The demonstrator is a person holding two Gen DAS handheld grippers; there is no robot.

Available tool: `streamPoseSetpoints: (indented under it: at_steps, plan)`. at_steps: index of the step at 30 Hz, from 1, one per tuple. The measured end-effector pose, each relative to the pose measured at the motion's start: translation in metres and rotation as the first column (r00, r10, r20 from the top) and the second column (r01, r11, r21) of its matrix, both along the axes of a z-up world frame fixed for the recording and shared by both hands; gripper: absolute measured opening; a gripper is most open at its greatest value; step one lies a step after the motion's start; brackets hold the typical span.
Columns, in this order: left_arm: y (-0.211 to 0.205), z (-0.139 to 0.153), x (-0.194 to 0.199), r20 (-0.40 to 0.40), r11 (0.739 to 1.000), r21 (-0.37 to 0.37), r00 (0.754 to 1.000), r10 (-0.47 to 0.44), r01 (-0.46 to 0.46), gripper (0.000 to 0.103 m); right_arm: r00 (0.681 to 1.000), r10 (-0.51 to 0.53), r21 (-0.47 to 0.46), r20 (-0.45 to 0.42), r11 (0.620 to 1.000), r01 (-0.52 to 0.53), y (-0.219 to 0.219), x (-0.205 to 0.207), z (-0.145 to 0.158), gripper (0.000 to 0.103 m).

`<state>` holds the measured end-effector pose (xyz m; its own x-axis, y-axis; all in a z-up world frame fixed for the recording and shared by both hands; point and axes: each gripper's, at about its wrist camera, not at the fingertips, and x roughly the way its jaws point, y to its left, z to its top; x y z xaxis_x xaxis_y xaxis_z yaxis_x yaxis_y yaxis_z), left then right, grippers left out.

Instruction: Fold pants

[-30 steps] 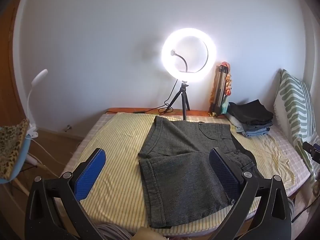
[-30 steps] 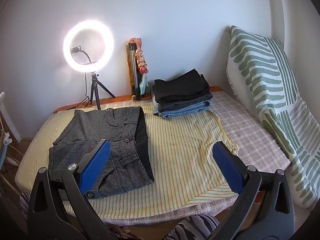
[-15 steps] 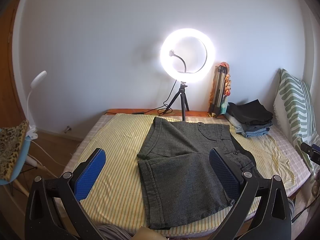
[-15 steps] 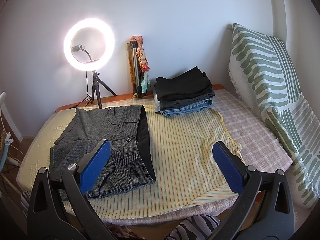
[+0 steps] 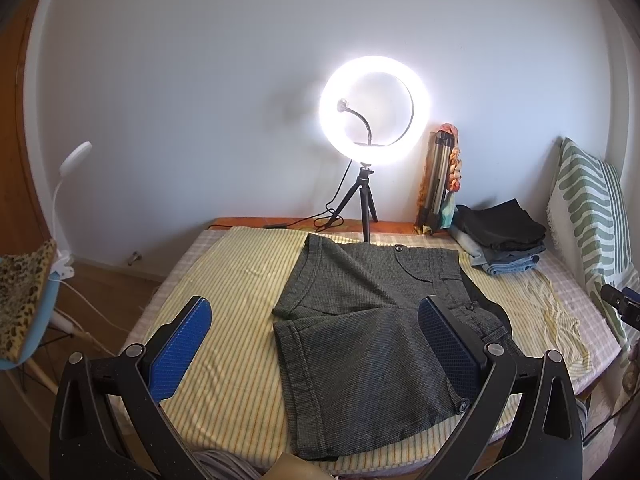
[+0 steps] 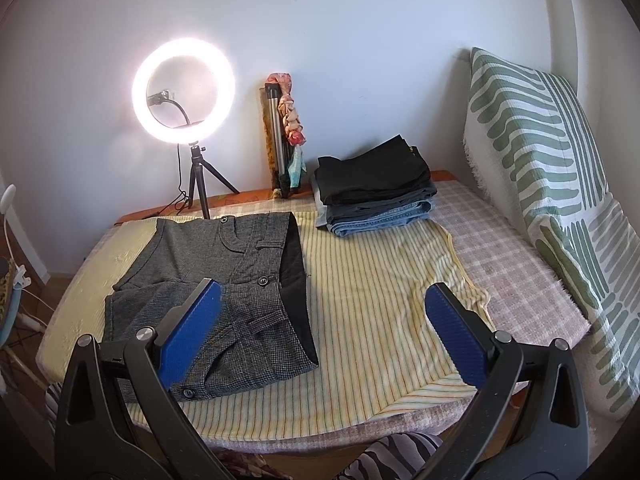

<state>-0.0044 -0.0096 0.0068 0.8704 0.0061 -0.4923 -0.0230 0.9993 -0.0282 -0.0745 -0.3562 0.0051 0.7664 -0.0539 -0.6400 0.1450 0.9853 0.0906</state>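
Pants (image 5: 372, 332) flat on striped sheet (image 5: 236, 280), folded stack (image 6: 376, 196) and ring light (image 6: 184, 92) behind, both grippers spread apart, holding nothing

No words, labels, brand marks or numbers can be read anywhere in either view.
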Motion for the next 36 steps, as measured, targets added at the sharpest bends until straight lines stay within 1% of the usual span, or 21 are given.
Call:
streamPoseSetpoints:
  at_steps: [36]
  plan:
    - [-0.0054,-0.0014,0.002,-0.011,1.0,-0.003,1.0,-0.006,0.006,0.103,1.0,0.008,0.003,-0.001,1.0,-0.008,0.0037,0.0012,-0.0011,0.103]
